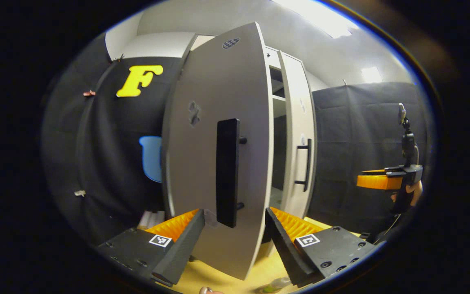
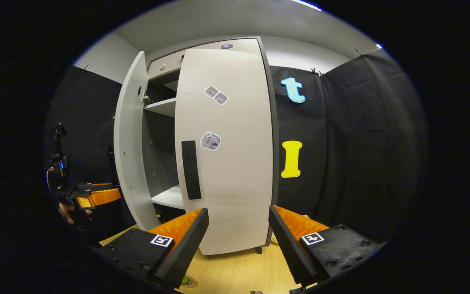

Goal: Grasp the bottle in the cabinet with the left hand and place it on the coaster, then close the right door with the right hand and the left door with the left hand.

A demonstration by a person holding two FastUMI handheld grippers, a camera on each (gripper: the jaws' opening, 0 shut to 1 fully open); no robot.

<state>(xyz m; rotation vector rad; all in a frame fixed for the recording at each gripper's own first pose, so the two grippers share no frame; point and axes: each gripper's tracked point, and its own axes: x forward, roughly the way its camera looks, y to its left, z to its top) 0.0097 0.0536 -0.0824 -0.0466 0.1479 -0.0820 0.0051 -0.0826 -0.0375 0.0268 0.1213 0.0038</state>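
My left gripper (image 1: 235, 228) is spread wide and holds nothing; its fingers stand either side of the lower end of the left door (image 1: 218, 155), just in front of that door's dark vertical handle (image 1: 227, 171), and I cannot tell whether either finger touches the panel. The left door stands partly open, angled out from the cabinet (image 1: 278, 122). Past its edge I see the dark inside with a shelf, and beyond that the right door (image 1: 298, 134) with its own slim handle (image 1: 306, 165).

In the right gripper view my right gripper (image 2: 239, 232) is likewise wide apart and empty, held back from the right door, which looks nearly or fully closed against the cabinet front. The gap beside it shows two pale shelves (image 2: 161, 107). Farther left in that view, the other gripper is held in a hand, close to the open left door.

The bottle (image 1: 276, 284) lies at the very bottom of the left gripper view, on the wooden table (image 1: 255, 273), near the front edge below my fingers; it is a greenish blur. A green-topped round thing (image 2: 186, 281) sits at the bottom of the right gripper view, too cut off to identify.
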